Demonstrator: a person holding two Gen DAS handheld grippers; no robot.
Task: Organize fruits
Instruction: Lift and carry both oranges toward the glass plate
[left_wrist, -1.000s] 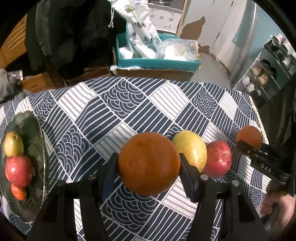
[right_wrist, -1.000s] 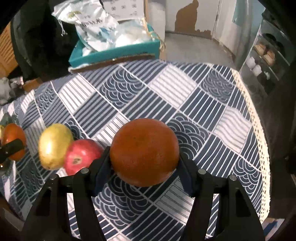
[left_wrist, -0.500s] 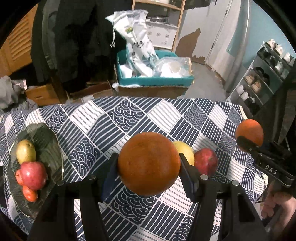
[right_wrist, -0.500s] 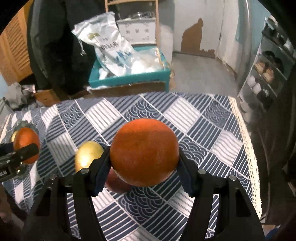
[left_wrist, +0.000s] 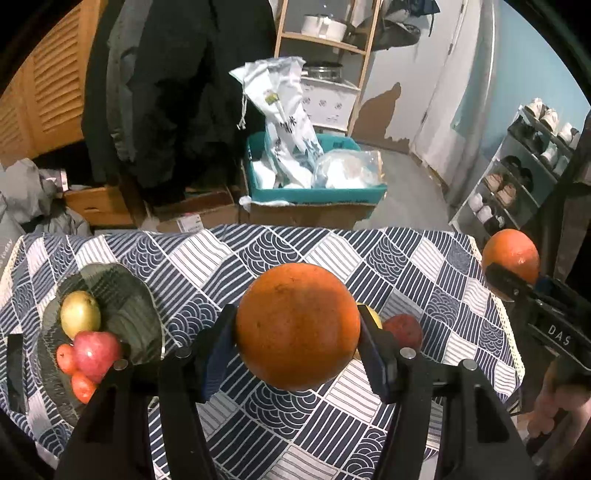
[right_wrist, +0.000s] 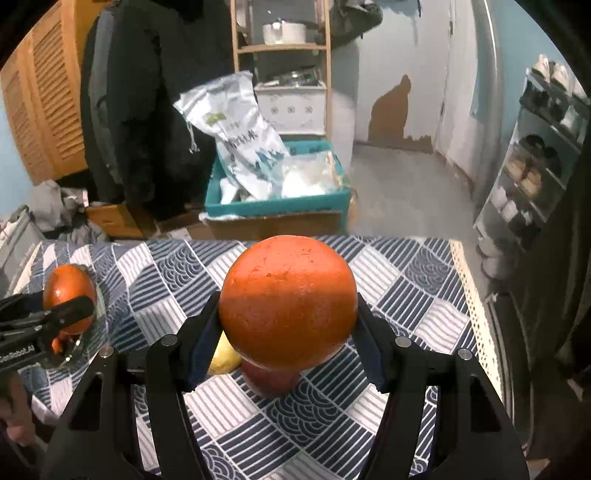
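My left gripper (left_wrist: 295, 332) is shut on a large orange (left_wrist: 297, 310), held above the blue patterned tablecloth (left_wrist: 258, 258). My right gripper (right_wrist: 287, 321) is shut on a second orange (right_wrist: 288, 291), also above the cloth. Each view shows the other held orange: at the right (left_wrist: 509, 254) and at the left (right_wrist: 68, 291). A yellow fruit (right_wrist: 223, 356) and a red apple (right_wrist: 271, 380) lie on the cloth, partly hidden behind the held oranges. At the left, a dark glass plate (left_wrist: 118, 291) holds a yellow fruit (left_wrist: 79, 314), a red apple (left_wrist: 96, 354) and two small orange fruits (left_wrist: 83, 386).
The cloth's lace-trimmed right edge (right_wrist: 469, 295) borders a shoe rack (left_wrist: 517, 177). Beyond the far edge stand a teal box of white bags (left_wrist: 317, 192), cardboard boxes and hanging dark coats (left_wrist: 166, 92). A person's hand (left_wrist: 557, 406) grips the right tool.
Both grippers have risen with their oranges still held. The table looks farther below, more of the room shows, and the plate has come further into the left wrist view.
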